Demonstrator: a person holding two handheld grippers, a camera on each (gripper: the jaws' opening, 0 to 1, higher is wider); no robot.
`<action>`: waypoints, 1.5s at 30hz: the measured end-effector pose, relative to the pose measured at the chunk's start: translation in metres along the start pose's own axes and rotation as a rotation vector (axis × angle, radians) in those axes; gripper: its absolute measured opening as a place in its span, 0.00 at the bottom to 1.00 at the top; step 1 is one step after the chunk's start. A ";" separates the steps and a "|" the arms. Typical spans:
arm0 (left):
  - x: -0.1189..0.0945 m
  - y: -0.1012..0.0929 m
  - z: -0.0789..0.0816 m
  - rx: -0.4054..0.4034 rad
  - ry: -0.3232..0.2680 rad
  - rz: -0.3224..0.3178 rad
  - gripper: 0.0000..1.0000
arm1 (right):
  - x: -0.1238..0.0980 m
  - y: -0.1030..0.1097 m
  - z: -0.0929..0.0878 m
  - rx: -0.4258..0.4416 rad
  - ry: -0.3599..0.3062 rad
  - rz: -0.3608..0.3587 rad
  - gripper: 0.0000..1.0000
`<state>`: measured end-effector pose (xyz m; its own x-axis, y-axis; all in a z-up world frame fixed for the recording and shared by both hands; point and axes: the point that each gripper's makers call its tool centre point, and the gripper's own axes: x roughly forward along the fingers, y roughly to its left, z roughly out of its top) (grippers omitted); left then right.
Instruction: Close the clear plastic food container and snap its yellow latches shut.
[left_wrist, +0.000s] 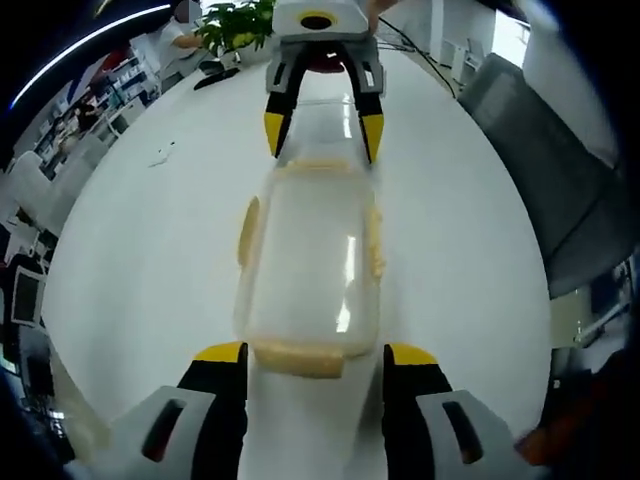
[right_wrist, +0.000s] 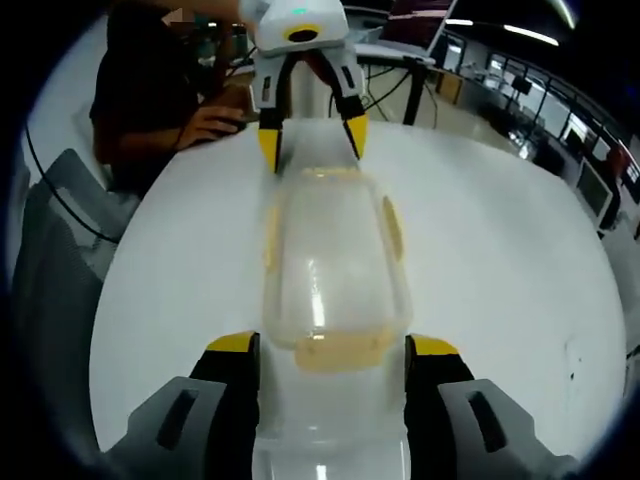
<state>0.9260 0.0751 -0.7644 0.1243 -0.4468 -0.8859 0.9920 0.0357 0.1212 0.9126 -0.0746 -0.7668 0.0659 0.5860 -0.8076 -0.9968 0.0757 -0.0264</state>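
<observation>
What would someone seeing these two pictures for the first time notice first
The clear plastic food container with yellow latches catches the eye first, lying lengthwise on the white round table between two facing grippers. The left gripper and the right gripper each stand open at one short end of it, black jaws tipped in yellow. Behind the table, in the right gripper view, a person in dark clothes rests a hand near the edge.

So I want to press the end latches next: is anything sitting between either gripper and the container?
Nothing visible. The clear container lies alone on the white table, the left gripper open at one end and the right gripper open at the other.
</observation>
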 end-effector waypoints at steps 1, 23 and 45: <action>0.001 0.001 -0.001 -0.003 0.004 -0.004 0.48 | 0.000 0.001 0.000 0.000 0.002 0.003 0.55; 0.009 -0.003 -0.013 -0.028 0.014 -0.094 0.48 | 0.004 0.002 -0.010 0.020 0.051 0.042 0.53; 0.018 0.000 -0.012 0.001 0.027 -0.108 0.43 | 0.008 -0.007 -0.012 -0.024 0.095 0.030 0.46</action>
<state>0.9287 0.0778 -0.7854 0.0169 -0.4237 -0.9057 0.9996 -0.0126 0.0245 0.9190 -0.0805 -0.7799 0.0328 0.5083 -0.8605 -0.9991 0.0395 -0.0147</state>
